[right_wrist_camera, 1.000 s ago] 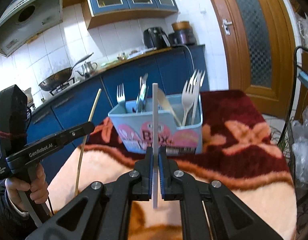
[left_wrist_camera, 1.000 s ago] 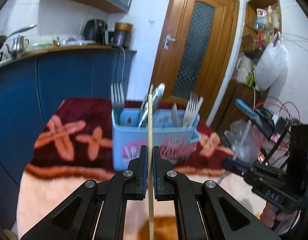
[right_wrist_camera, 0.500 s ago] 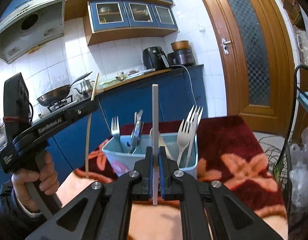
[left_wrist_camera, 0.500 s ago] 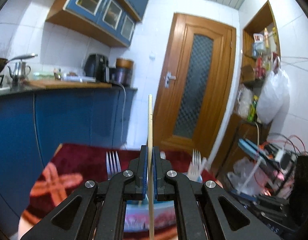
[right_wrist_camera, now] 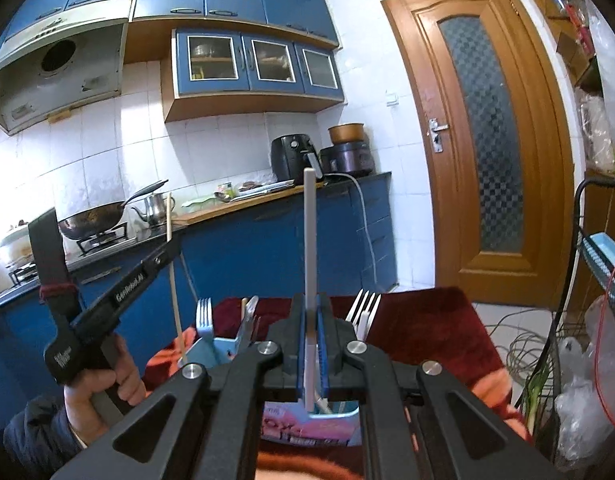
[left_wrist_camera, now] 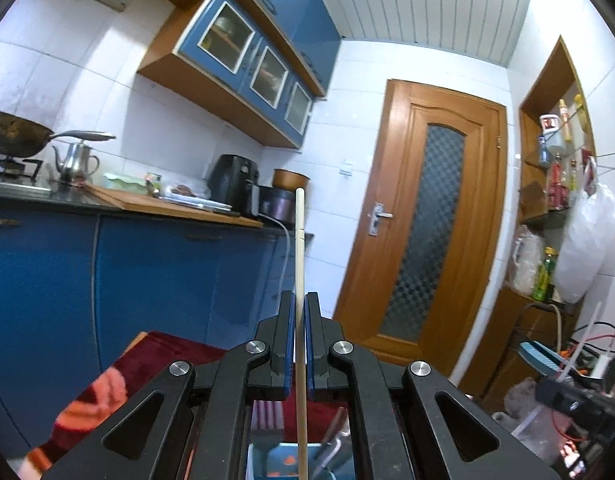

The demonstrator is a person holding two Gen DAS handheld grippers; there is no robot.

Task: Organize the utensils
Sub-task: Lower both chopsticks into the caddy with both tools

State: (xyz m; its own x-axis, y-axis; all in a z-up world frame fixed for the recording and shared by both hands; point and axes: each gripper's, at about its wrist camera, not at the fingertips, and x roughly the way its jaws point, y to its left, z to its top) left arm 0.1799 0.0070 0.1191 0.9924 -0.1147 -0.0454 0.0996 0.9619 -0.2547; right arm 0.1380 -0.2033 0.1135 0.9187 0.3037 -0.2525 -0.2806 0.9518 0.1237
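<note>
The wooden chopstick [left_wrist_camera: 300, 264] stands upright, pinched in the left gripper [left_wrist_camera: 300, 340] right above the light blue plastic utensil box [right_wrist_camera: 211, 346]. The right gripper [right_wrist_camera: 310, 344] clamps a white chopstick [right_wrist_camera: 309, 240], probably plastic. Metal forks [right_wrist_camera: 204, 314] stick up from the box, which sits on a fuzzy red floral cloth [right_wrist_camera: 427, 320].

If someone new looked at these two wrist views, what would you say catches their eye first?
Each gripper pinches one upright stick: the left gripper holds a pale wooden chopstick, the right gripper a white plastic chopstick. Below both sits the light blue plastic utensil box with metal forks standing in it, on a dark red patterned cloth.
</note>
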